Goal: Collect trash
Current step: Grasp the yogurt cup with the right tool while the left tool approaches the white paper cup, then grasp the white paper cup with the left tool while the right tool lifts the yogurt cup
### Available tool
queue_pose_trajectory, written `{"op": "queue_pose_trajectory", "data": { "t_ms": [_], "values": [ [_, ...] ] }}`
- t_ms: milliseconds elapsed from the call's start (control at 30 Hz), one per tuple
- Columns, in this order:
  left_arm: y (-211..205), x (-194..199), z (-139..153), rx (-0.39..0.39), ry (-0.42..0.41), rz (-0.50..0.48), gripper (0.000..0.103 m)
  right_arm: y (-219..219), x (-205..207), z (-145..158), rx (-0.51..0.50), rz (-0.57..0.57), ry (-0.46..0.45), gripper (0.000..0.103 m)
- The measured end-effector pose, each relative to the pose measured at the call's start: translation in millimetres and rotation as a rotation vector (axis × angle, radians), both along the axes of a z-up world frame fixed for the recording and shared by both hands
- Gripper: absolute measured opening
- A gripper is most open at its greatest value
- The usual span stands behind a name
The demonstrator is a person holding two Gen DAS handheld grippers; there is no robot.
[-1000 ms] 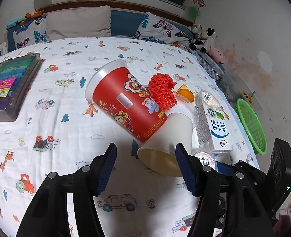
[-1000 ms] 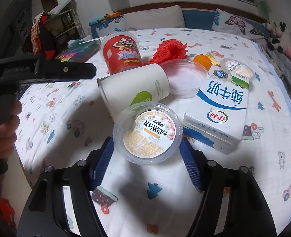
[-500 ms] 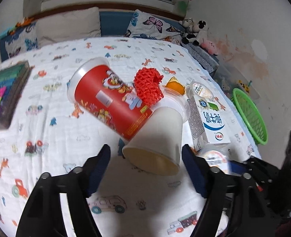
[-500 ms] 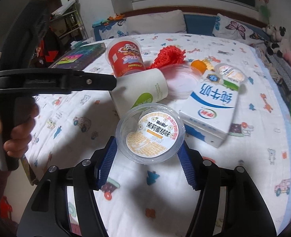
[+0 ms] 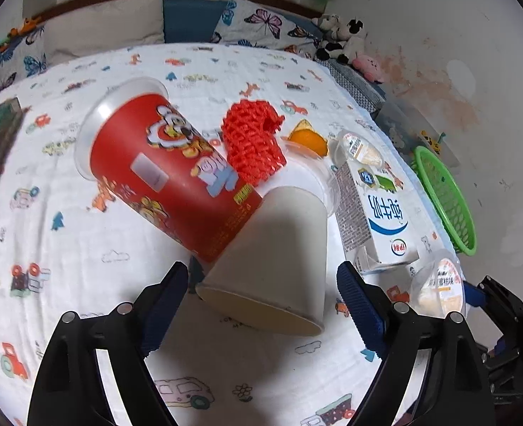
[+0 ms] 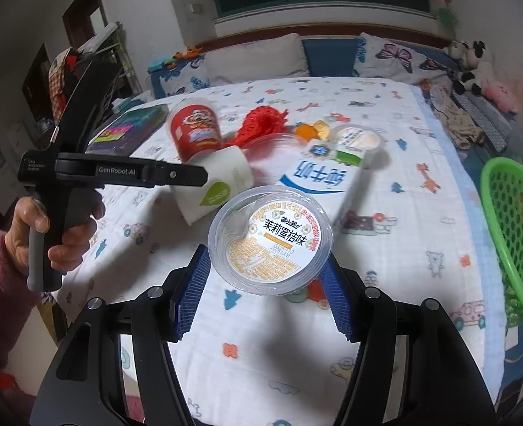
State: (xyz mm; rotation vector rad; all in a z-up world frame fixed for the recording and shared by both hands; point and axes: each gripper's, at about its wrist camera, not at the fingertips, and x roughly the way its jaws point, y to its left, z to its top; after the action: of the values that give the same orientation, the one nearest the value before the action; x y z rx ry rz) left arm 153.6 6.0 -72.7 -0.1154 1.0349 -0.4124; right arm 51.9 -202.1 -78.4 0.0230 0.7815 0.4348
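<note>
Trash lies on a bed with a cartoon-print sheet. My right gripper [image 6: 263, 296] is shut on a clear plastic jelly cup [image 6: 270, 239] with a white and orange lid, lifted above the sheet; the cup also shows in the left wrist view [image 5: 439, 287]. My left gripper [image 5: 261, 305] is open, its fingers either side of a white paper cup [image 5: 272, 262] lying on its side. A red noodle cup [image 5: 162, 174], a red foam net [image 5: 254, 142], a milk carton [image 5: 378, 216], an orange peel [image 5: 307, 138] and a small lidded cup [image 5: 361, 147] lie behind.
A green plastic basket [image 6: 513, 234] stands off the bed's right edge, also in the left wrist view [image 5: 446, 195]. A dark box [image 6: 128, 131] lies at the left of the bed. Pillows and soft toys [image 6: 471, 67] line the far end.
My right gripper has closed on the jelly cup and lifted it off the sheet toward the right. My left gripper has moved closer to the white paper cup.
</note>
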Motion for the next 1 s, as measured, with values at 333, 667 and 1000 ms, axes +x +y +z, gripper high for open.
{"op": "queue_pose_trajectory", "data": {
  "t_ms": [333, 667, 1000],
  "values": [
    [-19.1, -10.0, 2.0, 0.022, 0.010, -0.068, 0.083, -11.8, 0.4, 3.3, 0.022, -0.036, -0.007, 0.062],
    [-42.7, 2.8, -1.2, 0.153, 0.005, -0.091, 0.083, -24.4, -1.2, 2.5, 0.034, -0.063, -0.006, 0.062],
    [-46.3, 1.1, -1.3, 0.214, -0.018, -0.061, 0.063, -42.7, -3.8, 7.5, 0.048, -0.098, -0.019, 0.062]
  ]
}}
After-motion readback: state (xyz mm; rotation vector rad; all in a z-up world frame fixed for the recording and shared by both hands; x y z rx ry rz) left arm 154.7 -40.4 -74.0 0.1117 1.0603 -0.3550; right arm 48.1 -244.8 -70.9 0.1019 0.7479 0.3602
